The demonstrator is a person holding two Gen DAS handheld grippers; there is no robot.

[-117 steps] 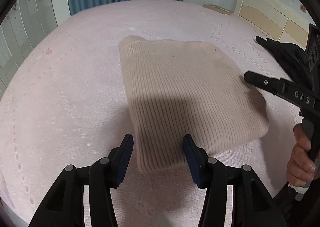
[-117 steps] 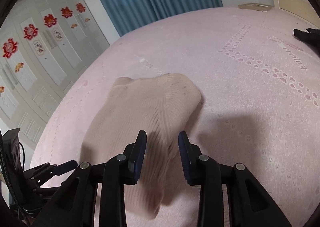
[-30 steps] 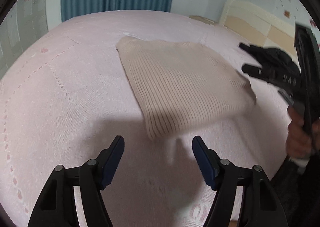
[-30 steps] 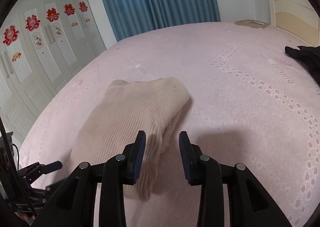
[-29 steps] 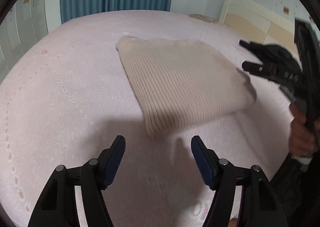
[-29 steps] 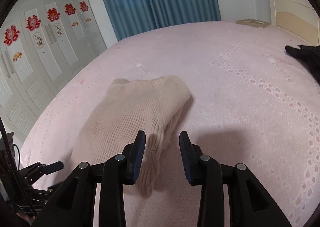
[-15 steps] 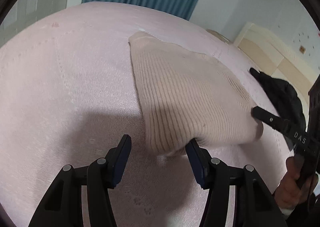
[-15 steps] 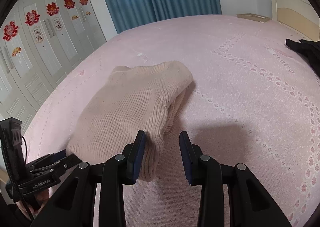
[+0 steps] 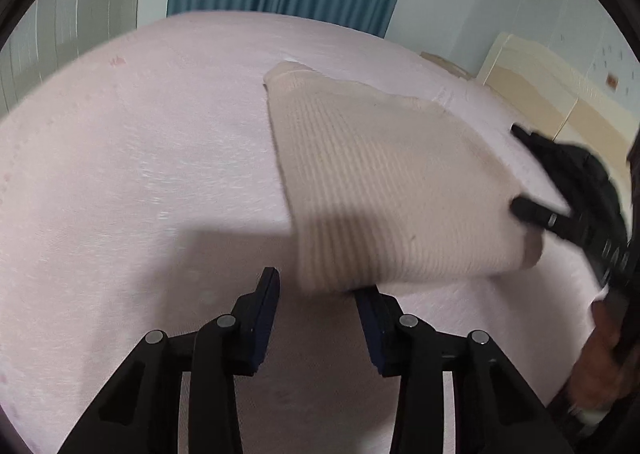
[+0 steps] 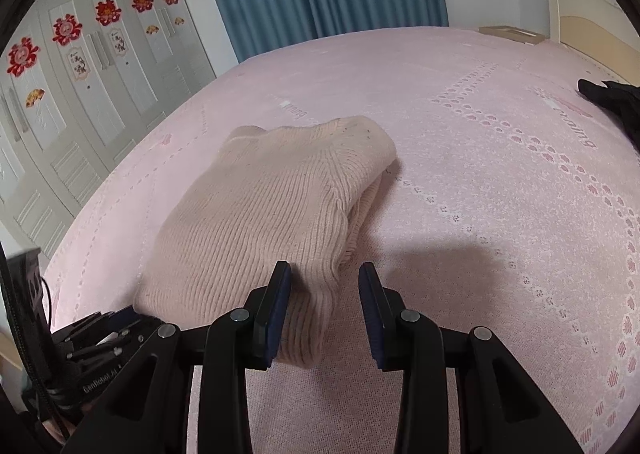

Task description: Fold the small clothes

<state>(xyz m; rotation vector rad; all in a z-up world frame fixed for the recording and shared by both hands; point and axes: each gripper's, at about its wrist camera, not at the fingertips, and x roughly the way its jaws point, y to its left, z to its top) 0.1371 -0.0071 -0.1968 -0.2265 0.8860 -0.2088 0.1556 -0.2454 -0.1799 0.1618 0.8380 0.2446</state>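
On the pink bedspread (image 10: 500, 214) lies the folded beige knit sweater (image 10: 272, 210). Left gripper (image 9: 316, 294) and right gripper (image 10: 324, 290) each sit at a near corner, jaws spread, nothing clamped.

- The folded beige ribbed knit sweater (image 9: 384, 190) is viewed close from its near-left corner.
- It (image 10: 272, 206) is seen from the near-right corner, facing the white wardrobe doors (image 10: 80, 94).
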